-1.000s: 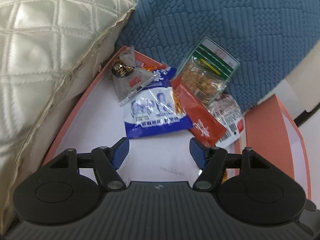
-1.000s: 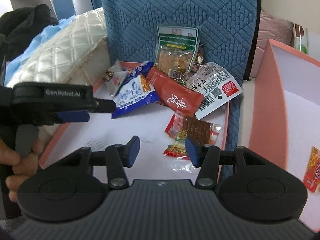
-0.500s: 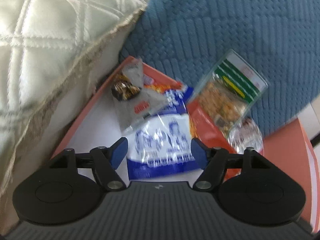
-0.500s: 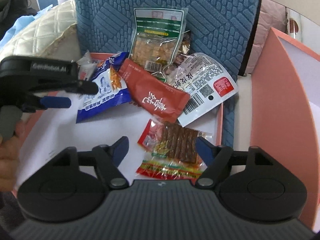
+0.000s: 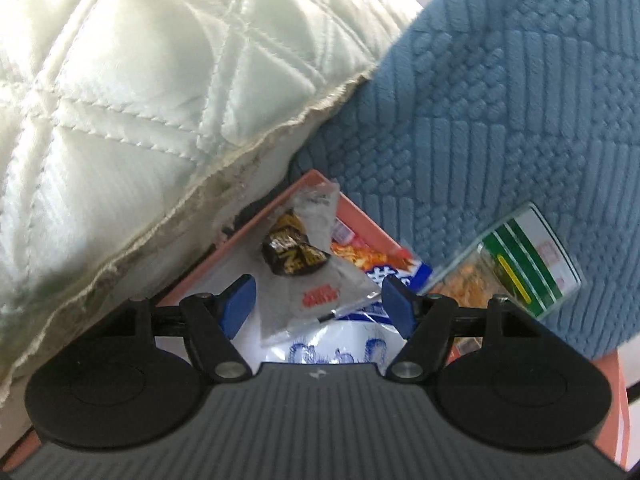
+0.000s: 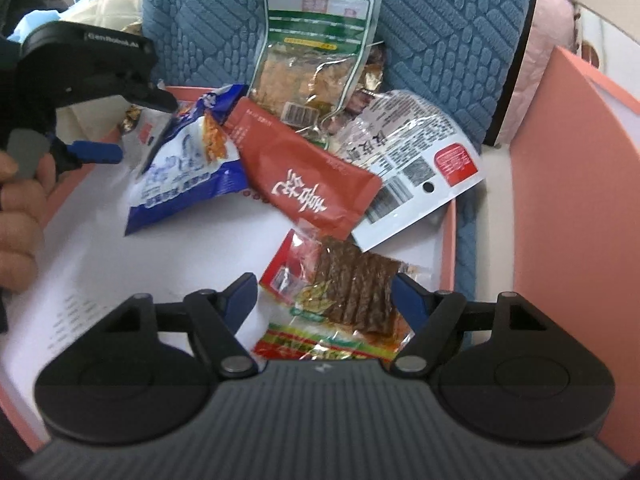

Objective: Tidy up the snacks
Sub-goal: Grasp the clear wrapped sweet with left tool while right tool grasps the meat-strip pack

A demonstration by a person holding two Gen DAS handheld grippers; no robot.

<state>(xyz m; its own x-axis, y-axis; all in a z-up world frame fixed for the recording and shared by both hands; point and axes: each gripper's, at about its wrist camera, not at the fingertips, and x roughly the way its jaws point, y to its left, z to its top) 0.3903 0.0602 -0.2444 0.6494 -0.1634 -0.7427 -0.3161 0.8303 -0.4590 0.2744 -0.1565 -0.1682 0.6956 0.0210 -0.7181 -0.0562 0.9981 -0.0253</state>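
Observation:
Several snack packets lie heaped at the far end of a pink tray. My left gripper is open, its blue pads on either side of a clear packet with a dark candy inside, not pressing it. A blue-and-white bag lies under that packet. My right gripper is open around a packet of brown strips that lies flat on the tray. Beyond it are a red packet, a white barcode packet and a green-labelled packet. In the right wrist view the left gripper is at the blue-and-white bag.
A cream quilted pillow presses against the tray's left rim. A blue textured cushion stands behind the tray, and the green-labelled packet leans on it. A second pink box stands to the right. A person's hand holds the left gripper.
Both grippers have moved forward and down toward the snacks. The left now frames the clear candy packet instead of bare tray. The right's jaws have widened and the strip packet now lies between them.

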